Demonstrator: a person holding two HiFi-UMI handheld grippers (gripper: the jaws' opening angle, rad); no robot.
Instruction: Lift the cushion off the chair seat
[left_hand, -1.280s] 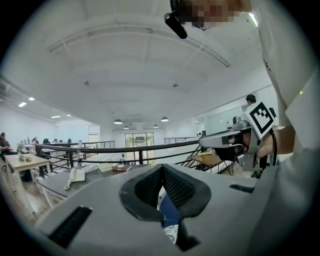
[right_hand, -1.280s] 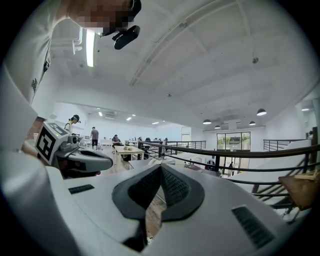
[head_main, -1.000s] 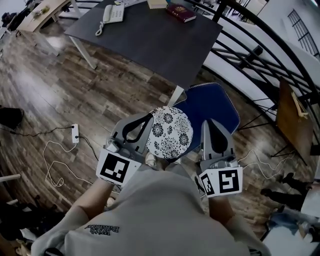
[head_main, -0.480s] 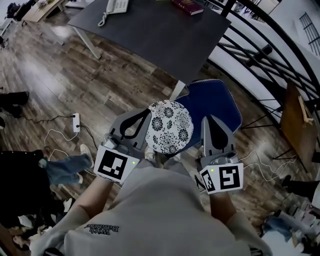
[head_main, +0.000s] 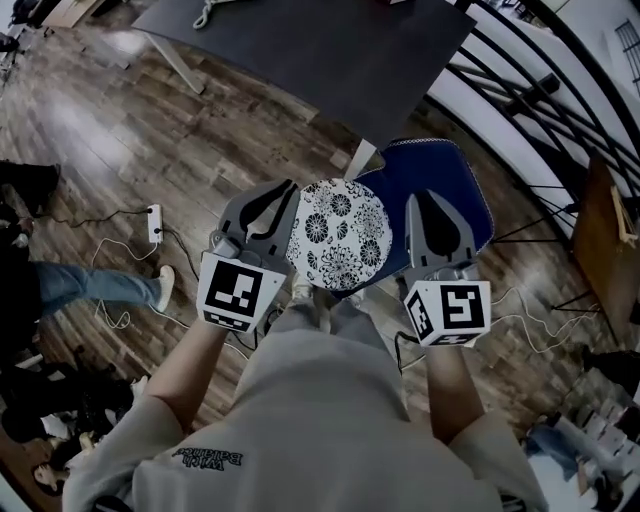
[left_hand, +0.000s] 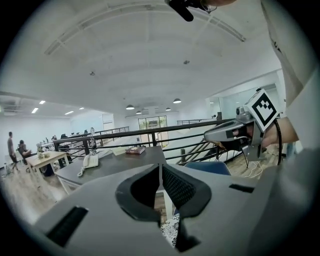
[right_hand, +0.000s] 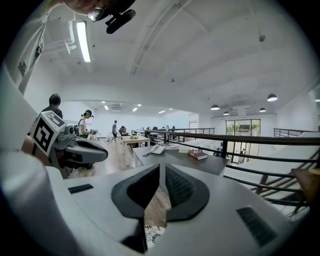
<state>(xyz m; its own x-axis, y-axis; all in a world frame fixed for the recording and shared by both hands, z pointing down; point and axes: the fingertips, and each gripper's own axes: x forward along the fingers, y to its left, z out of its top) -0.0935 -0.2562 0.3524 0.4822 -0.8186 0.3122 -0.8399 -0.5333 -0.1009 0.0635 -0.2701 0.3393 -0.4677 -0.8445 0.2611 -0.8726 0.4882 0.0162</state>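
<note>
The round black-and-white flowered cushion (head_main: 340, 235) is lying on the 9 o'clock side of the blue chair (head_main: 445, 180), whose seat is showing past it at 1 to 3 o'clock. In the head view the cushion is sitting between the two grippers.

The left gripper (head_main: 286, 192) is hanging at the cushion's 9 o'clock edge. Its tip is overlapping the rim there, and whether it is touching cannot be told. In its own view its fingers (left_hand: 181, 189) are pressing together at the tips and holding nothing, and a scrap of the flowered cover is showing below them at 6 o'clock.

The right gripper (head_main: 432, 198) is hovering at the cushion's 3 o'clock, over the blue seat and just beside the rim. Its fingers (right_hand: 180, 187) are likewise closing tip to tip on nothing, with a bit of the flowered cover peeking out beneath them.

At 12 o'clock of the chair a dark counter (head_main: 330, 50) is standing on the wooden floor (head_main: 130, 130), carrying a phone (left_hand: 90, 161) and a book (left_hand: 135, 150). A black railing (head_main: 520, 100) is running along at 2 o'clock. A power strip (head_main: 153, 222) is lying on the floor at 9 o'clock of the left gripper, and a leg in jeans (head_main: 70, 285) is reaching in from the picture's 9 o'clock edge.
</note>
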